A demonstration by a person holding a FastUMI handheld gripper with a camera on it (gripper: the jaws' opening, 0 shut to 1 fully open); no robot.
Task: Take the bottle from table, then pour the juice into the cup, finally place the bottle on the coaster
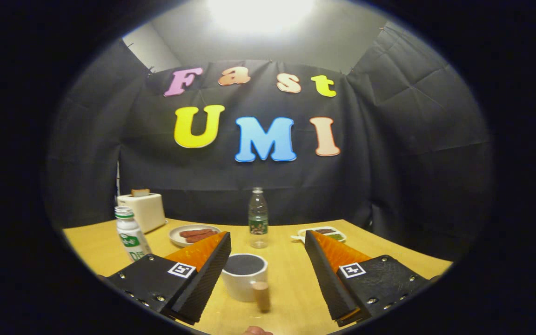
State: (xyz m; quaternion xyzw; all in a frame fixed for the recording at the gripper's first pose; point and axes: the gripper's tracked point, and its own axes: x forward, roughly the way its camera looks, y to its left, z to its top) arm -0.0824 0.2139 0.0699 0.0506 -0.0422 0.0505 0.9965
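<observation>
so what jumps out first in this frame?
The open gripper: its two fingers frame a white cup with a wooden handle on the yellow table. Straight beyond the cup stands a clear bottle; a white bottle and toaster sit beyond the left finger.

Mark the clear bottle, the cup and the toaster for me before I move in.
clear bottle [258, 226]: gripper view, on its green label, beyond the open fingers.
cup [242, 279]: gripper view, on its white side wall, between the fingers.
toaster [144, 210]: gripper view, on its cream front face.
</observation>
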